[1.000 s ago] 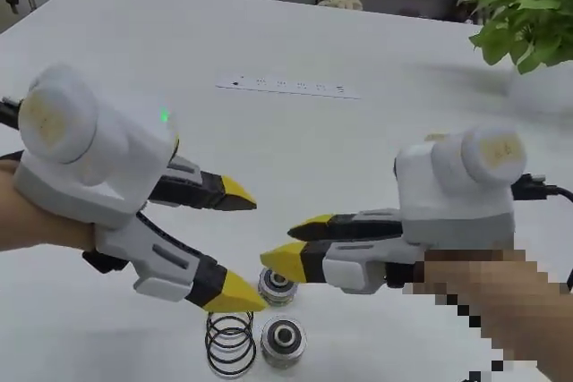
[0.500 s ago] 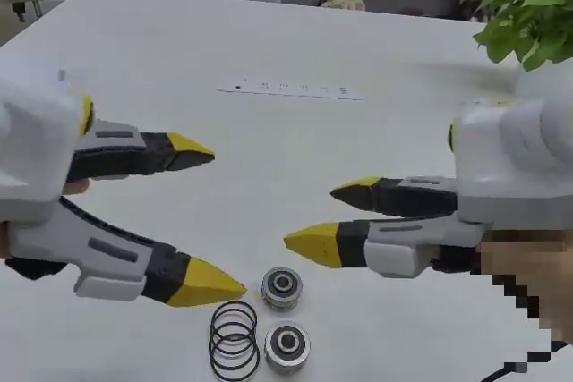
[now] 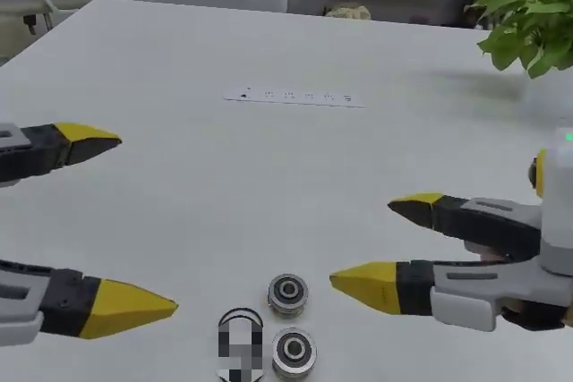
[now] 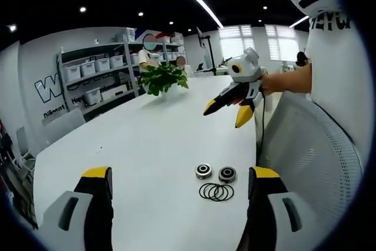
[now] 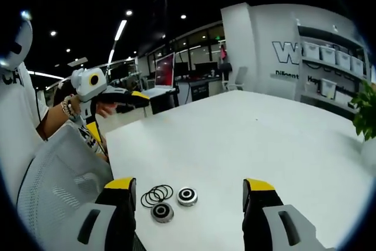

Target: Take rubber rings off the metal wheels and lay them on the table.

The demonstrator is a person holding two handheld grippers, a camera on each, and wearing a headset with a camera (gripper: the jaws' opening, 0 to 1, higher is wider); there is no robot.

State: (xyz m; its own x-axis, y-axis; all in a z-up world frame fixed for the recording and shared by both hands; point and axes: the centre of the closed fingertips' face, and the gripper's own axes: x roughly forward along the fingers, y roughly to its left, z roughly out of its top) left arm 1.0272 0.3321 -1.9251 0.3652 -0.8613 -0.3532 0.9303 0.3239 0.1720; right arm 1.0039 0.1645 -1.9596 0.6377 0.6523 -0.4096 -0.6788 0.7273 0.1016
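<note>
Both claws hang open and empty above a white worktop (image 3: 269,176), well apart from each other, with the task's pieces lying between and below them near the worktop's front edge. In the head view the left claw (image 3: 148,223) reaches in from the left with its yellow-tipped jaws spread wide, one high and one low. The right claw (image 3: 360,243) enters from the right with a narrower gap between its jaws and nothing in it. Two metal wheels (image 3: 287,292) sit side by side, close together, each flat on the worktop with its dark hub facing up. A small bundle of black rubber rings (image 5: 156,194) lies loose on the surface just beside the wheels, the loops overlapping one another. Whether any ring remains seated on a wheel cannot be told. Neither claw touches the wheels or the rings. Farther back on the worktop lies a white power strip (image 3: 294,97), and a green potted plant (image 3: 528,15) stands at the far right corner. The gripper views show the grey mesh back of a chair (image 4: 305,157) at the worktop's edge and shelves of storage bins (image 4: 94,77) along the wall.
</note>
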